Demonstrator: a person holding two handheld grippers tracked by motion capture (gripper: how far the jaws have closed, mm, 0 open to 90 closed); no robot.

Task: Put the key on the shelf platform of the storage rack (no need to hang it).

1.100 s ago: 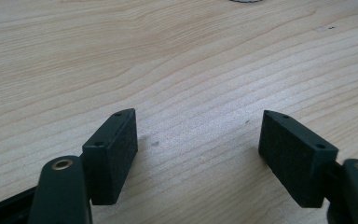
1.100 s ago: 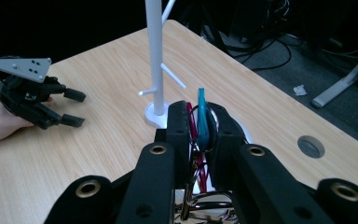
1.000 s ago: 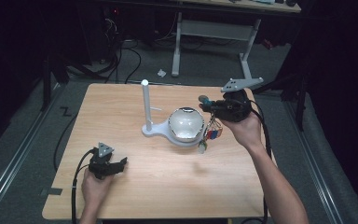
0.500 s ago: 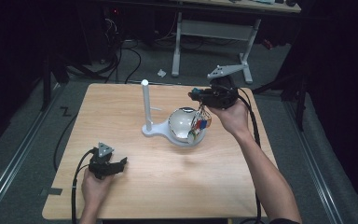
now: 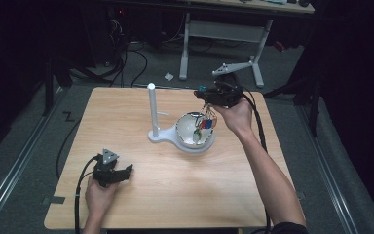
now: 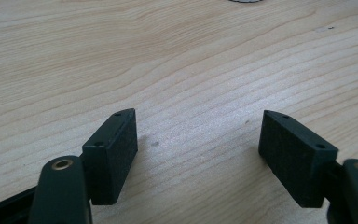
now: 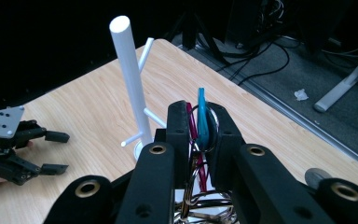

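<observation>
My right claw (image 7: 199,123) clenches the key bunch (image 5: 204,122), hanging straight down over the bowl (image 5: 185,142); my left claw (image 6: 198,149) rests released on the surface (image 6: 177,60).

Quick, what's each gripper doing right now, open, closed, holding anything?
Left gripper: open, empty, resting low on the table.
Right gripper: shut on a bunch of keys, above the white bowl.

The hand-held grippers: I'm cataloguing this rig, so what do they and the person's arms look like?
Each hand-held gripper, left and right, is black with two blocky jaws, brass-coloured rivets at the pivots, a grey three-cornered plate on top and a black cable trailing off. The forearms are bare, with no sleeves showing.
</observation>
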